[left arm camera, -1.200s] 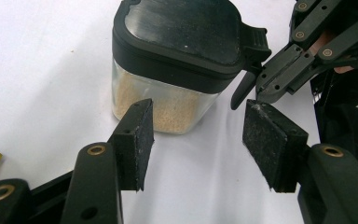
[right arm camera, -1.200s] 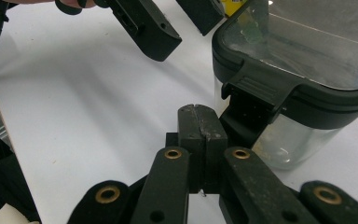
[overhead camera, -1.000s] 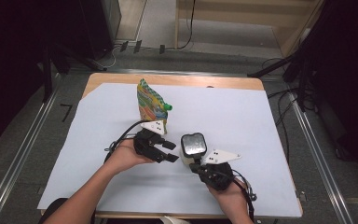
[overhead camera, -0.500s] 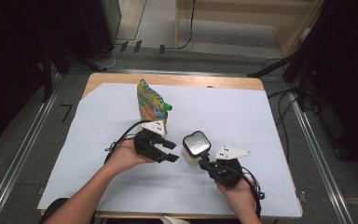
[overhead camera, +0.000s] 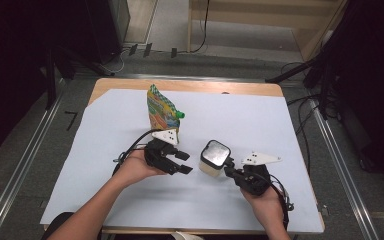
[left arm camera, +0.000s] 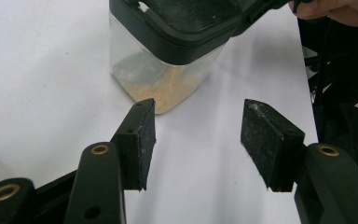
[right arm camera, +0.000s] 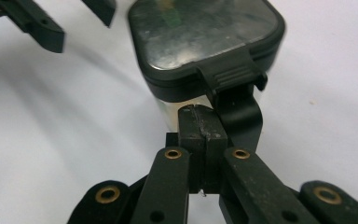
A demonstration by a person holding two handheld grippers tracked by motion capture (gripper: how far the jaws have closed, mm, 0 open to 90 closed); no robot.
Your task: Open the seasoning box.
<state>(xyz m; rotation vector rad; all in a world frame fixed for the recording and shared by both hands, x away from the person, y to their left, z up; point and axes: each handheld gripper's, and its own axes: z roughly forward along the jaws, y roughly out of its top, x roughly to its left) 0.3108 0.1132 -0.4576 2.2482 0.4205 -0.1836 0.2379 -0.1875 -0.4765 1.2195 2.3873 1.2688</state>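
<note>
Just right of centre in the high view sits the clear container (overhead camera: 214,159) with its black lid, the right gripper (overhead camera: 233,172) pinched shut at its latch, the left gripper (overhead camera: 180,162) just to its left with jaws parted and empty, a colourful pouch (overhead camera: 161,109) beyond.

I see a wooden bench (overhead camera: 130,86) with a big white sheet (overhead camera: 290,125) spread over most of its top. A strip of bare wood shows along the far edge. On the sheet stands a bright pouch (overhead camera: 160,110) with a green cap, near the far side. Closer to me sits a clear jar (overhead camera: 213,159) with a dark lid and some tan powder at the bottom. The pouch and the jar are apart.
</note>
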